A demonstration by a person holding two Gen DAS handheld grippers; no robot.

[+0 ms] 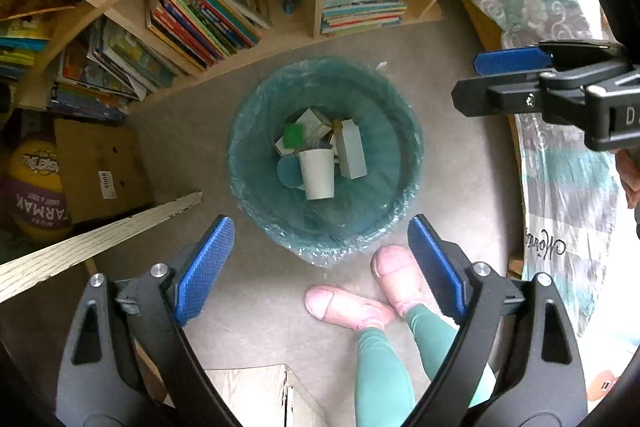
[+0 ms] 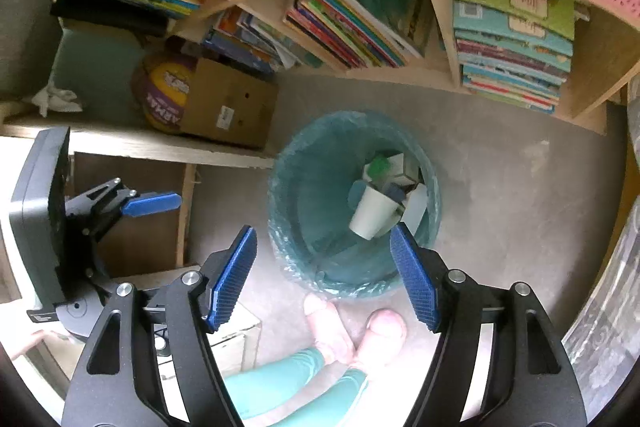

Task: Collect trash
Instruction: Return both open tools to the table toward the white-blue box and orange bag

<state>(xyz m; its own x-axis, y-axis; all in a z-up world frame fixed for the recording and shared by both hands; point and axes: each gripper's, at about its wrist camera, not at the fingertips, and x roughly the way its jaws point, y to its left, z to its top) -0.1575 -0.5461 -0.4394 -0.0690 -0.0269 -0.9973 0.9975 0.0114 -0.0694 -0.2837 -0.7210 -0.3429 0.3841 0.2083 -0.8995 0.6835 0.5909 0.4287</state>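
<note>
Grey floor (image 1: 208, 155) by a packed bookshelf (image 1: 248, 7), bed to the right. Bin (image 1: 256, 155) with teal liner stands below both tools and already holds a paper cup (image 1: 317, 173), cartons and scraps. Left tool (image 1: 320, 267) and right tool (image 2: 323, 269) both gape, nothing between the pads. Looks like the drop step is finished; next up, find more trash, maybe the crumpled tissue (image 2: 56, 99) on the desk (image 2: 132, 143).
</note>
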